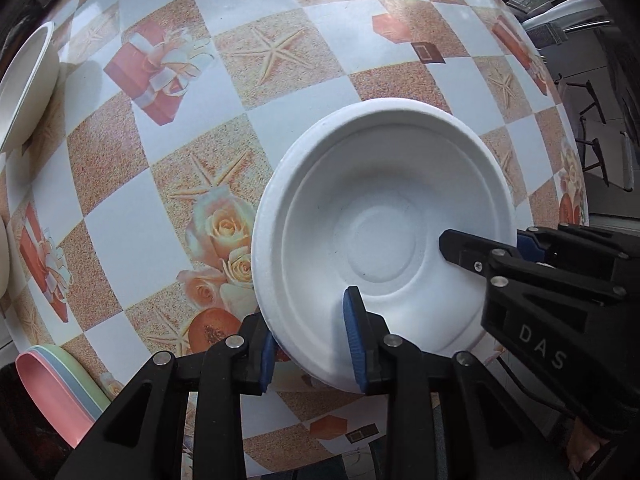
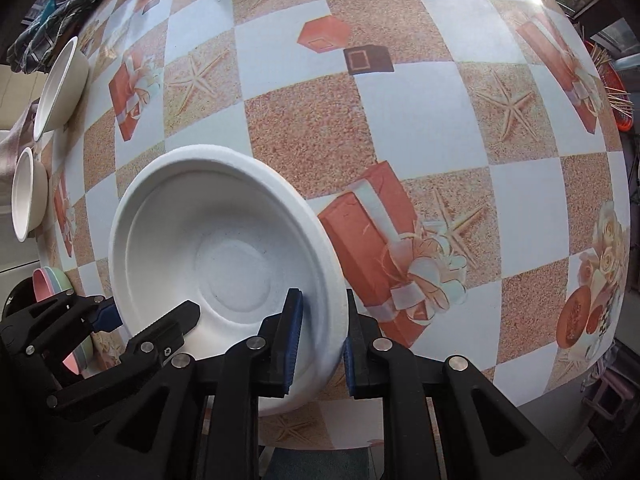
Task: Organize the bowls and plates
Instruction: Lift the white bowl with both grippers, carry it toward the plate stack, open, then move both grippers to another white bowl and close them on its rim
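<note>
White foam plate (image 1: 380, 236), left wrist view: sits right of centre over the checked tablecloth (image 1: 280, 80), tilted, near rim toward the camera. Left gripper (image 1: 310, 344) straddling that near rim at 6 o'clock, one blue pad (image 1: 354, 336) inside the dish, the other (image 1: 267, 364) outside beneath the lip. Gap visible between pads and foam; looks not fully clamped, contact hard to confirm. Right gripper (image 1: 480, 246) entering from 3 o'clock, black finger inside the well, blue pad outside the rim. Cream bowl (image 1: 28, 80) at 10 o'clock, well apart. Pastel plate stack (image 1: 56, 384) at 8 o'clock, at the table edge.

Right wrist view: same plate (image 2: 216, 240) left of centre, raised at an angle. Right gripper (image 2: 322, 344) astride the rim at 6 o'clock, inner pad (image 2: 294, 340) against the inner slope, outer pad (image 2: 348, 360) just off the edge; partly open, not yet pinching. Left gripper (image 2: 148, 316) at 8 o'clock, across the opposite rim. Two cream bowls (image 2: 60, 88) (image 2: 30, 194) at 9 to 10 o'clock; pastel stack (image 2: 50, 282) at 8 o'clock behind the left gripper.

Judgement: two-handed pickup or handover of the plate. Foam likely light and easily dented, so close gently, on one side first. Keep level, then carry toward the pastel stack.
</note>
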`<state>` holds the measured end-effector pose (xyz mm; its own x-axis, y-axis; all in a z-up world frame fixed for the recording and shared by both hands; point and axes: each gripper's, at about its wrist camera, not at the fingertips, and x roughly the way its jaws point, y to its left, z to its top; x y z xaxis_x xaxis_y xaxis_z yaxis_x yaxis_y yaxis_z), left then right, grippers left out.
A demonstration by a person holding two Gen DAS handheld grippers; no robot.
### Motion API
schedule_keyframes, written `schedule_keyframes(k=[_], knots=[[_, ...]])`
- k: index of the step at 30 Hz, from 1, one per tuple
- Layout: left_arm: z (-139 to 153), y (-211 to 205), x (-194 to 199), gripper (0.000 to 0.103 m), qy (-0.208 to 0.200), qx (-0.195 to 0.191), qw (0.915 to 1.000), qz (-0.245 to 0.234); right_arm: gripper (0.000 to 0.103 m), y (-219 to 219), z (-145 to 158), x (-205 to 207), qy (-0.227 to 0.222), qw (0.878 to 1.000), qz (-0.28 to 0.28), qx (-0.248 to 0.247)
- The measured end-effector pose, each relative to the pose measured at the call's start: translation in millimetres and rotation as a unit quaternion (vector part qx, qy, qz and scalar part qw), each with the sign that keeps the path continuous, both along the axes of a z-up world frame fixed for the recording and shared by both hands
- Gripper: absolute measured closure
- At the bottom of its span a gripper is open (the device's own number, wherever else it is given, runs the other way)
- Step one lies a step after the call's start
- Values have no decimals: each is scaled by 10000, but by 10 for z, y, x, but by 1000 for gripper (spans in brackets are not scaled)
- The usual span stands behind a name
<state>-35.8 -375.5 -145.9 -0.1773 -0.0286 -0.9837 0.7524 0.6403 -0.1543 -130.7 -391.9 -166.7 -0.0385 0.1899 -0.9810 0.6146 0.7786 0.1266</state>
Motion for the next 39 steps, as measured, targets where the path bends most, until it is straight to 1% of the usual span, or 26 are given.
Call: schedule_keyframes(k=[1, 3, 5, 6, 7, 9, 10, 11, 13, 15, 16, 19, 22, 23, 25, 26, 27, 28, 31, 33, 36, 39], knots=[[2, -64, -15, 65, 32, -41, 10000, -37, 85, -15, -2, -24, 5, 10000, -30, 19], [33, -103, -46, 50, -12, -93, 9999, -96, 85, -18, 3, -40, 32, 10000, -16, -35], [88, -87, -42, 42, -100, -188, 9997, -123, 85, -119, 44, -151, 12, 10000, -7, -66], [122, 12, 13, 38, -115, -224, 9996, -129, 85, -172, 80, -204, -15, 10000, -23, -86], [155, 151, 29, 36, -109, -253, 9995, -130, 82, -234, 111, -228, -52, 9999, -63, -82], [209, 281, 52, 32, -89, -312, 9994, -120, 46, -297, 179, -264, -101, 9996, -175, -185], [237, 351, 57, 31, -112, -323, 9993, -116, 16, -325, 249, -265, -142, 9991, -227, -316], [275, 461, 28, 31, -165, -325, 9993, -116, 12, -339, 336, -257, -182, 9985, -272, -449], [315, 639, -78, 30, -214, -346, 9990, -178, 12, -398, 394, -282, -184, 9976, -394, -532], [403, 861, -99, 30, -245, -381, 9987, -245, 12, -492, 470, -320, -230, 9967, -570, -531], [375, 1154, -354, 30, -269, -418, 9984, -267, 12, -577, 515, -342, -248, 9962, -635, -534], [536, 1346, -302, 29, -335, -551, 9978, -173, 12, -660, 639, -370, -330, 9951, -738, -572], [742, 1459, -187, 28, -502, -716, 9962, 43, 12, -647, 779, -250, -426, 9944, -757, -601], [795, 1447, -100, 28, -565, -772, 9953, 133, 12, -691, 955, -173, -456, 9944, -731, -607], [955, 1470, 137, 28, -688, -906, 9930, 329, 12, -638, 1044, -53, -533, 9945, -681, -585], [1062, 1132, 396, 28, -757, -950, 9917, 420, 12, -565, 1064, 72, -582, 9947, -644, -559], [1061, 982, 573, 28, -849, -989, 9902, 502, 12, -508, 1091, 142, -632, 9948, -601, -530], [1098, 955, 659, 28, -957, -1027, 9884, 579, 12, -468, 1058, 276, -683, 9949, -548, -496], [1209, 981, 958, 27, -1279, -1092, 9825, 799, 12, -390, 1097, 495, -843, 9949, -395, -380], [1227, 1020, 1156, 27, -1478, -1058, 9783, 991, 12, -305, 1131, 672, -930, 9948, -265, -327], [1292, 1155, 1486, 27, -1673, -1023, 9715, 1332, 12, -156, 1175, 972, -1014, 9944, -54, -302], [1289, 1260, 1760, 27, -1839, -921, 9657, 1586, 12, -37, 1182, 1281, -1058, 9940, 91, -256]])
